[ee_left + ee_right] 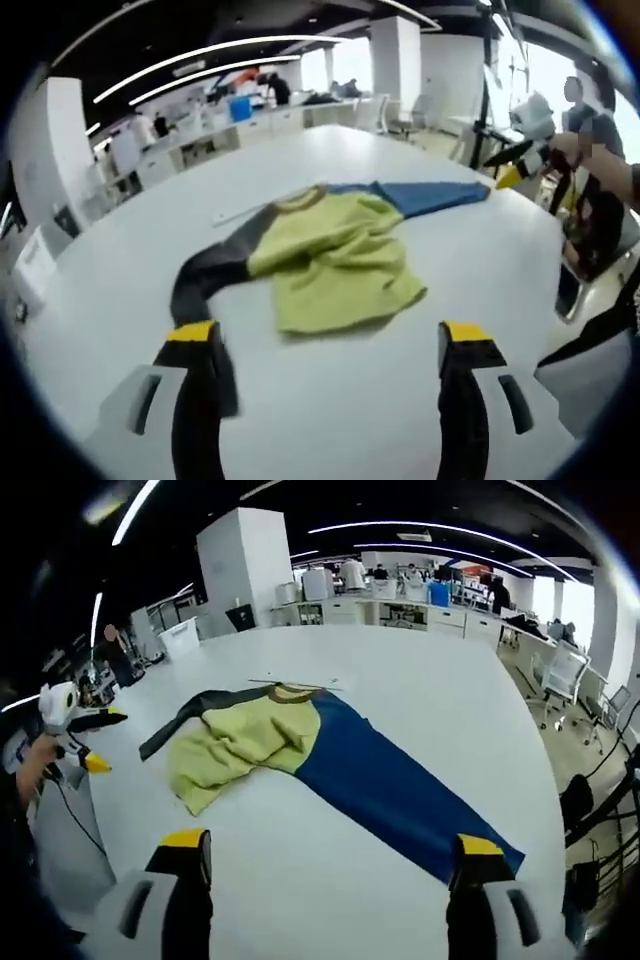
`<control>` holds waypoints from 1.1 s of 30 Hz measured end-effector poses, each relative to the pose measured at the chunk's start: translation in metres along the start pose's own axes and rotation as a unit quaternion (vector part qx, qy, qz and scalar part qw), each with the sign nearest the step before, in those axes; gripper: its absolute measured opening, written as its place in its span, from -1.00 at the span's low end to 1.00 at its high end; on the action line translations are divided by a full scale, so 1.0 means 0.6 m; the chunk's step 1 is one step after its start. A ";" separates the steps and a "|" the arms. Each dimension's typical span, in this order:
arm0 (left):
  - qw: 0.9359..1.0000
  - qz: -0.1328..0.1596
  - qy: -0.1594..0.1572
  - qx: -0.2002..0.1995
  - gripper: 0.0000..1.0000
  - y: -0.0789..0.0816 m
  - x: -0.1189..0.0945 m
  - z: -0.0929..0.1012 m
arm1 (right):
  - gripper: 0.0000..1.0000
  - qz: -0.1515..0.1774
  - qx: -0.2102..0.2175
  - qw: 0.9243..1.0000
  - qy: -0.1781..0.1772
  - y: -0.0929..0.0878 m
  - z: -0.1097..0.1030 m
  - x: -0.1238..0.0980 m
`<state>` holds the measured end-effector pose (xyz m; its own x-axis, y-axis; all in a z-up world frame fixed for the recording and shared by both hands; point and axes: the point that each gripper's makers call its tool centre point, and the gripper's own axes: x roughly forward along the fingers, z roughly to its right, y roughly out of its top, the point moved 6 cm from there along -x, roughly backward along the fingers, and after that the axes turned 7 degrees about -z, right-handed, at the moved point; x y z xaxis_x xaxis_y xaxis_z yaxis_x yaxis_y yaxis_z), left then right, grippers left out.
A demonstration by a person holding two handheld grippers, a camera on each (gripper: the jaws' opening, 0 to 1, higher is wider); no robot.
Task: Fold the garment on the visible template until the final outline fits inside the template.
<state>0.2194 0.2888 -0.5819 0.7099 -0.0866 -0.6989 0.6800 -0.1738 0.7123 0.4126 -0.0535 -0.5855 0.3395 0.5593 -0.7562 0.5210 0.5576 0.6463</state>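
A garment lies crumpled on the white table, with a yellow-green body, a dark grey sleeve and a long blue sleeve. My left gripper hovers open just short of the body's near hem, holding nothing. In the right gripper view the blue sleeve runs toward my right gripper, which is open and empty, its right jaw close to the sleeve's end. The yellow-green body is bunched left of it. Each gripper also shows in the other's view, hand-held and open: right gripper, left gripper.
A thin pale line lies on the table by the garment's collar. Desks, chairs and people stand around the table in an office. A person's sleeve is at the table's edge.
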 end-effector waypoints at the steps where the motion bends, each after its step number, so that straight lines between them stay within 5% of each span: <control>1: 1.000 0.000 -0.003 0.002 0.68 0.002 0.003 0.005 | 0.99 0.000 -0.005 1.000 0.001 0.000 -0.003 -0.002; 5: 1.000 0.008 -0.025 0.015 0.63 0.010 0.018 0.028 | 0.99 0.007 -0.053 0.999 0.006 0.001 -0.025 -0.011; 24: 0.993 0.023 -0.111 0.029 0.21 0.027 0.097 0.131 | 0.95 0.030 -0.079 0.994 0.067 -0.007 -0.112 0.005; 33: 0.992 0.019 -0.117 0.039 0.04 0.033 0.140 0.163 | 0.96 0.024 -0.097 0.992 0.074 -0.014 -0.128 0.019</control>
<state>0.2744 0.1822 -0.6329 0.6664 -0.3193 -0.6738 0.6307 -0.2405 0.7378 0.3520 -0.0050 -0.5917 0.2342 0.6646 -0.7096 0.3412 0.6273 0.7001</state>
